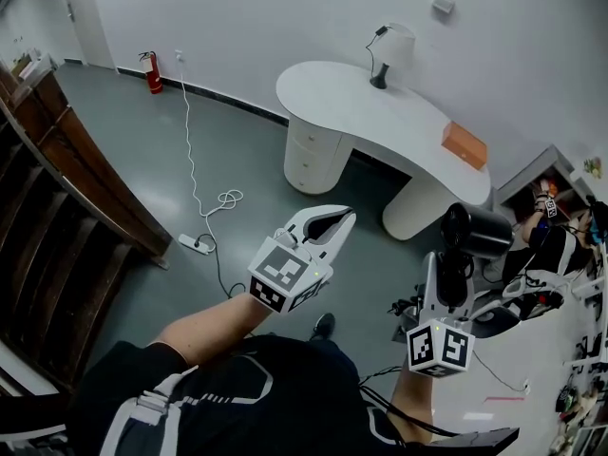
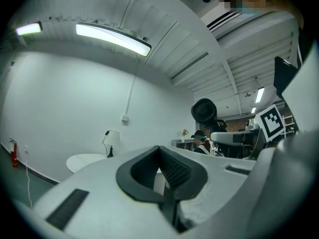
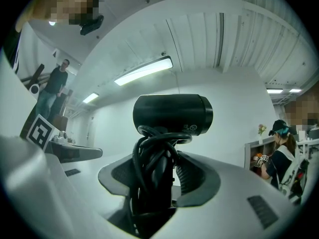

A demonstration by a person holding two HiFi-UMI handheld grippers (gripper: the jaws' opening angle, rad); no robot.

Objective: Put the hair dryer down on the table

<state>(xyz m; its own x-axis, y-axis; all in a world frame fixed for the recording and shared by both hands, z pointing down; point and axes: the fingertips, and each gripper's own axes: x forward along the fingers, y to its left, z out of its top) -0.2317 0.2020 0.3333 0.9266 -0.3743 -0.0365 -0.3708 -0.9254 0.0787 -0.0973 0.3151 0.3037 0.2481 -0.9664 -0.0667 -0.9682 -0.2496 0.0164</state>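
Observation:
A black hair dryer (image 1: 475, 231) is held up in the air to the right of the white curved table (image 1: 361, 103), well short of it. My right gripper (image 1: 454, 278) is shut on its handle, which has the black cord wound round it. In the right gripper view the barrel of the hair dryer (image 3: 172, 113) stands above the right gripper (image 3: 164, 158), whose pads press the wrapped handle. My left gripper (image 1: 344, 218) is raised at the middle, shut and holding nothing. The left gripper (image 2: 159, 149) has its tips together, with the hair dryer (image 2: 204, 111) off to its right.
On the table stand a small lamp (image 1: 385, 55) and an orange box (image 1: 464, 144). A white cable and power strip (image 1: 197, 245) lie on the grey floor, and a fire extinguisher (image 1: 153, 72) stands by the wall. Dark wooden furniture (image 1: 57, 188) fills the left. A seated person (image 3: 281, 153) and a cluttered desk are at the right.

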